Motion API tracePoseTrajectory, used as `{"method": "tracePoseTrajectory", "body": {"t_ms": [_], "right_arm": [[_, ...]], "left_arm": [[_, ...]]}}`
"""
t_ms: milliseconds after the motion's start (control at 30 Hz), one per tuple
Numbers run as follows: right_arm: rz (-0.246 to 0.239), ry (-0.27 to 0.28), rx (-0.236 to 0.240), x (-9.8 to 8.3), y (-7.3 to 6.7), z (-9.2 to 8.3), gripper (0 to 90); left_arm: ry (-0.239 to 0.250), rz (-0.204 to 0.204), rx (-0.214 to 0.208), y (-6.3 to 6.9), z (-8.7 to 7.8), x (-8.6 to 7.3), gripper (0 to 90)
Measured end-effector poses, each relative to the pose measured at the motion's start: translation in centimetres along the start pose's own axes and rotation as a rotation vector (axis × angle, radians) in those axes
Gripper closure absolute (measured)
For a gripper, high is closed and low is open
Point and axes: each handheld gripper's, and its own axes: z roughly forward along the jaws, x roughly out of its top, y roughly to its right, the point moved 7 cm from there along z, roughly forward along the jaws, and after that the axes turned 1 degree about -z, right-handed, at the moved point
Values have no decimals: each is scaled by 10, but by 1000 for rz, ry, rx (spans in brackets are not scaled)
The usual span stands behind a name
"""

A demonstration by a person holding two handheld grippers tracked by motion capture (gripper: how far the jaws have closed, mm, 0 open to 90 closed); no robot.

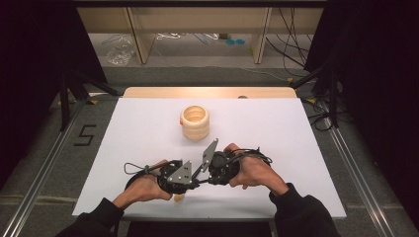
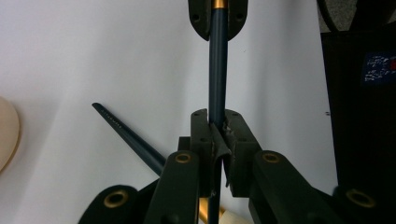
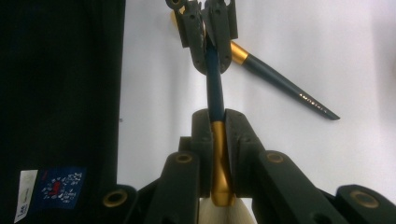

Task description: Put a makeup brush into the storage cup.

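At the near edge of the white table [image 1: 148, 123], two hands hold two black grippers with their tips pointing at each other. The left gripper [image 2: 218, 135] is shut tight on a thin dark blue stick with a gold band [image 2: 218, 70]. The right gripper [image 3: 218, 122] is shut tight on the same stick, right where the blue part meets the gold band. So the stick runs straight from one gripper to the other, and each one pinches an end of it.

In the high view, the left gripper [image 1: 190, 183] and the right gripper [image 1: 203, 178] are very close together, low over the table. The left hand [image 1: 143, 187] and the right hand [image 1: 254, 173] wrap around the gripper bodies.

A second dark blue stick with a gold band and a pointed tip [image 3: 285, 86] lies flat on the table just beside the held one. It slants away from the grippers.

Farther back, near the middle of the table, stands a cream-coloured stack of rings [image 1: 194, 122], well apart from the hands. A small cream-coloured piece [image 1: 178, 198] sits just under the left gripper at the table's near edge.
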Motion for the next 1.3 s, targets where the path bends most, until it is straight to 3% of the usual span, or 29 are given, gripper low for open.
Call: {"method": "tracePoseTrajectory", "body": {"t_ms": [267, 333, 367, 700, 733, 1167, 1300], "right_arm": [[-8, 5, 16, 0, -2, 0, 835], [-11, 9, 23, 1, -3, 1, 836], [10, -2, 31, 0, -5, 1, 836], [26, 4, 47, 3, -7, 2, 836], [68, -10, 63, 3, -11, 1, 836], [88, -8, 72, 4, -12, 2, 836], [88, 2, 73, 5, -12, 3, 835]], "left_arm": [[20, 2, -3, 2, 1, 4, 825], [21, 5, -21, 5, 2, 5, 823], [22, 9, -17, 4, 2, 6, 821], [27, 12, -13, 7, 4, 9, 822], [27, 9, -10, 7, 4, 9, 821], [33, 11, -7, 6, 4, 10, 819], [35, -13, -13, 6, 4, 9, 825]]}}
